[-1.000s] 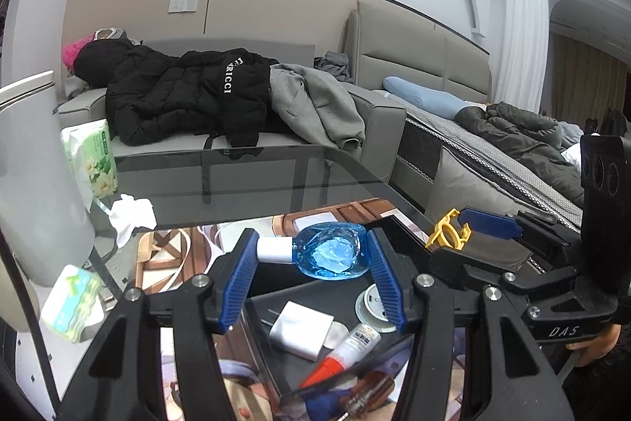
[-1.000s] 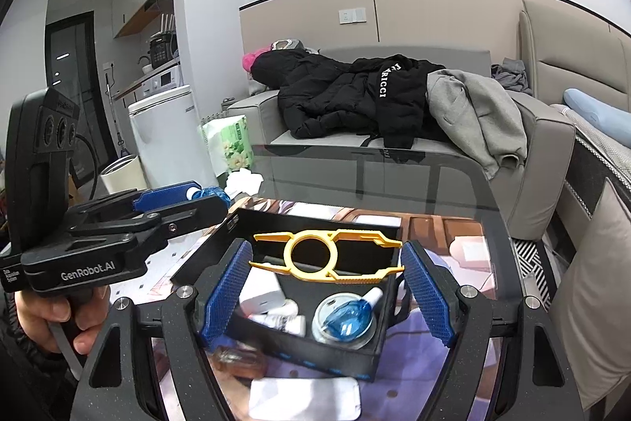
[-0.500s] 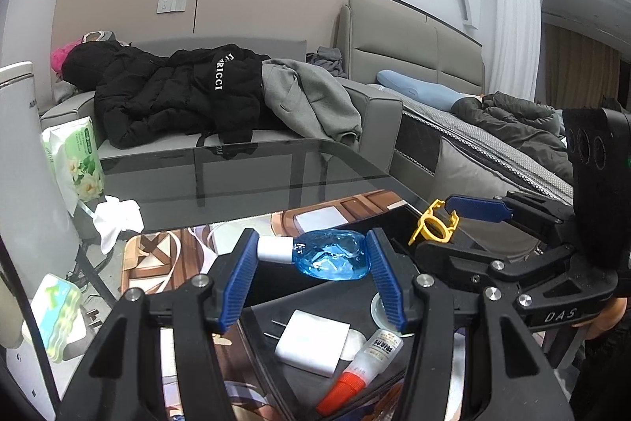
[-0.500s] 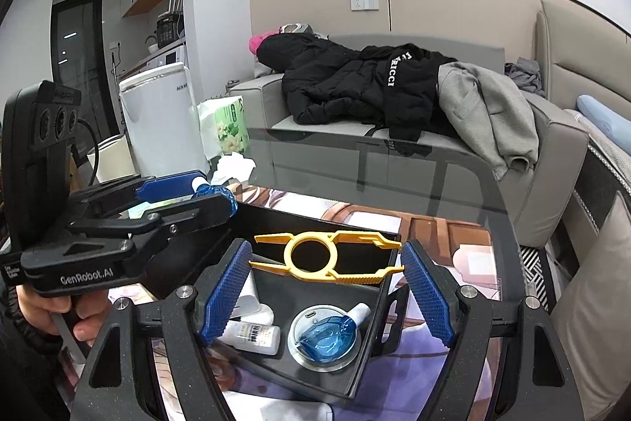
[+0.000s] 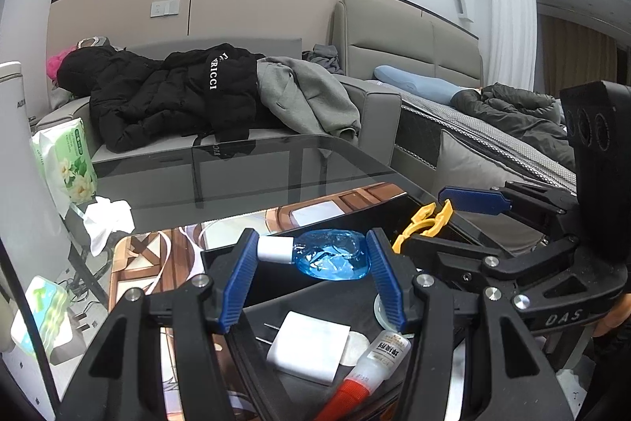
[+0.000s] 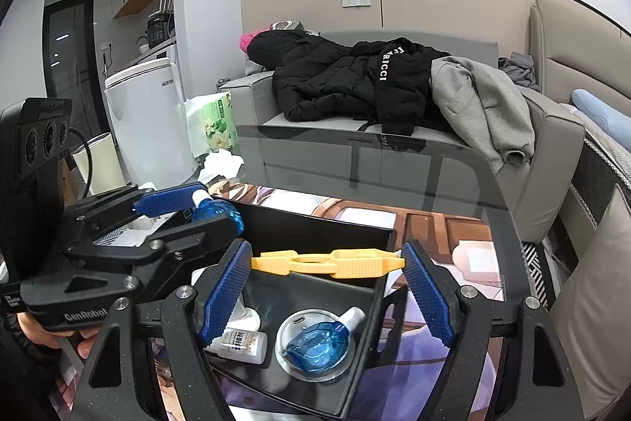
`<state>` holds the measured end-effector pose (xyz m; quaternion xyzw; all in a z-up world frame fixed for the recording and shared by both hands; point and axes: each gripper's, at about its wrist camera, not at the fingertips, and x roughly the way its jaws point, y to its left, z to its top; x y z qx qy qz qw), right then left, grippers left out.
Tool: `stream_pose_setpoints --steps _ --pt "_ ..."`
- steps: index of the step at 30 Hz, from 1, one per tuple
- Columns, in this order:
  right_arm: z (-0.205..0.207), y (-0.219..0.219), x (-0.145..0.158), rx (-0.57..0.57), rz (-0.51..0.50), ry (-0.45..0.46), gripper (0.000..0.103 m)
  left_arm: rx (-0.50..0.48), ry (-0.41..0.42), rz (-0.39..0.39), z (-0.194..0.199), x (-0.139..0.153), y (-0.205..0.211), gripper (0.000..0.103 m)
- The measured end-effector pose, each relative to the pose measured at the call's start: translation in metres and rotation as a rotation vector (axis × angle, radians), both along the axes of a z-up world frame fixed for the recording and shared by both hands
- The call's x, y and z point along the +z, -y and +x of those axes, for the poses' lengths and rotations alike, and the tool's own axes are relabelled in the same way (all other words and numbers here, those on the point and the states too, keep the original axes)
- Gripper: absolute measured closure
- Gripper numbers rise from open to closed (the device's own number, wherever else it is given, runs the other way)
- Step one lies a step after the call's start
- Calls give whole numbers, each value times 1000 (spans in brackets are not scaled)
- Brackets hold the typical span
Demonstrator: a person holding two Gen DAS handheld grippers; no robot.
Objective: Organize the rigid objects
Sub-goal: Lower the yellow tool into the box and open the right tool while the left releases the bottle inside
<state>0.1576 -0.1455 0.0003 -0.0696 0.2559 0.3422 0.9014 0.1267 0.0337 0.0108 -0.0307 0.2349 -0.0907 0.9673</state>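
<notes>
My left gripper (image 5: pixel 309 265) is shut on a small blue bottle with a white cap (image 5: pixel 329 255), held above a black tray (image 5: pixel 355 298). It also shows in the right wrist view (image 6: pixel 215 210). My right gripper (image 6: pixel 327 283) is shut on a flat yellow plastic tool (image 6: pixel 327 262), held level above the same tray (image 6: pixel 380 287). The tool also shows in the left wrist view (image 5: pixel 422 223). In the tray lie a white charger (image 5: pixel 307 346), a red-capped glue tube (image 5: pixel 366 365), and a round mirror (image 6: pixel 313 344) reflecting the blue bottle.
The tray sits on a printed mat (image 6: pixel 441 223) on a dark glass table (image 5: pixel 236 176). A green tissue pack (image 5: pixel 65 160) and crumpled tissue (image 5: pixel 106 219) lie at the table's left. A sofa with jackets (image 5: pixel 189 93) stands behind.
Both grippers have risen a little with their objects still held. The tray and its contents look lower and farther in both views.
</notes>
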Motion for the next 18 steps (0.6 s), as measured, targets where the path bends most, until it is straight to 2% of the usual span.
stream_pose_setpoints --steps 6,8,9,12,18 --pt "-4 -5 -1 19 -16 2 22 8 -26 5 1 -3 1 47" --pt "-5 -4 -1 20 -16 -3 12 5 -32 7 0 -2 2 47" --pt "-6 -4 0 22 -12 -3 11 4 -33 9 -1 -3 2 46" --pt "-9 -3 3 25 -17 1 5 9 -34 13 -3 -2 2 39" --pt "-12 4 4 10 -18 -1 1 49 -28 -7 -9 3 -6 13"
